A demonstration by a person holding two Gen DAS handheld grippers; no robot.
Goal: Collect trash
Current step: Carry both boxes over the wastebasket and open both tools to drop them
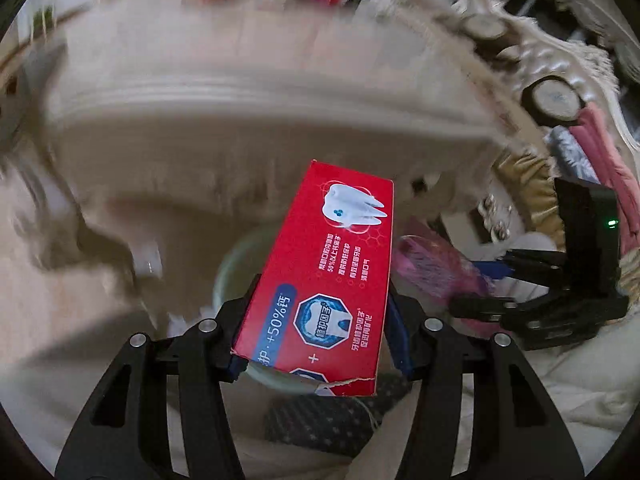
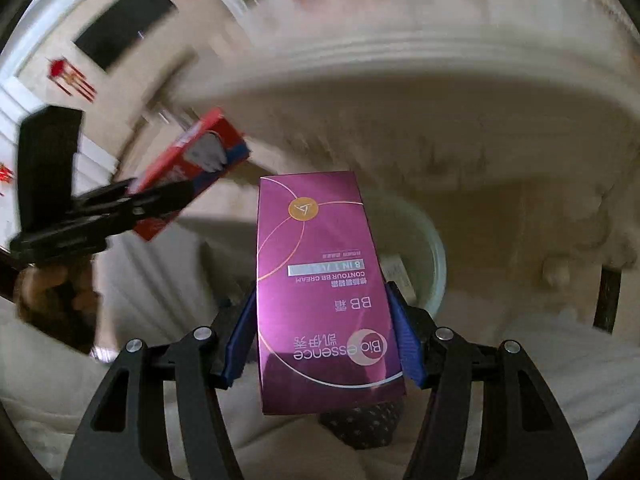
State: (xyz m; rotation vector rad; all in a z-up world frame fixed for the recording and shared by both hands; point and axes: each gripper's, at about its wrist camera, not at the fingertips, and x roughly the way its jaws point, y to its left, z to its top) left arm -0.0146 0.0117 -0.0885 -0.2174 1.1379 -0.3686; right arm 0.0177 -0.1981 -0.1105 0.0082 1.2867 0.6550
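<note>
- The left gripper (image 1: 316,328) is clamped on a red cardboard toothpaste box (image 1: 320,276) with a white tooth printed on it; its blue pads press both long sides, and the box's near end is torn open.
- The right gripper (image 2: 326,340) grasps a glossy purple cardboard BB-cream box (image 2: 320,292) in the same way, blue pads tight against both sides, the box pointing away from the camera.
- Both pieces of trash are therefore picked up and in the air; neither lies on a surface.
- A pale green round plastic bin (image 2: 434,256) sits on the floor just beyond and below both boxes, beside a cream carved table (image 2: 440,92). In the left wrist view its rim (image 1: 228,264) shows behind the red box.
- Something white, possibly paper, already lies inside the bin, though blur keeps me from telling what it is.
- The grippers are close together: each shows in the other's view, both aimed steeply down toward the bin.
- In my judgement the pick-up is done and the carry is nearly finished; what is left is to bring each box over the opening and let go.
- Whether more trash waits elsewhere I cannot tell, as the surroundings are smeared.
</note>
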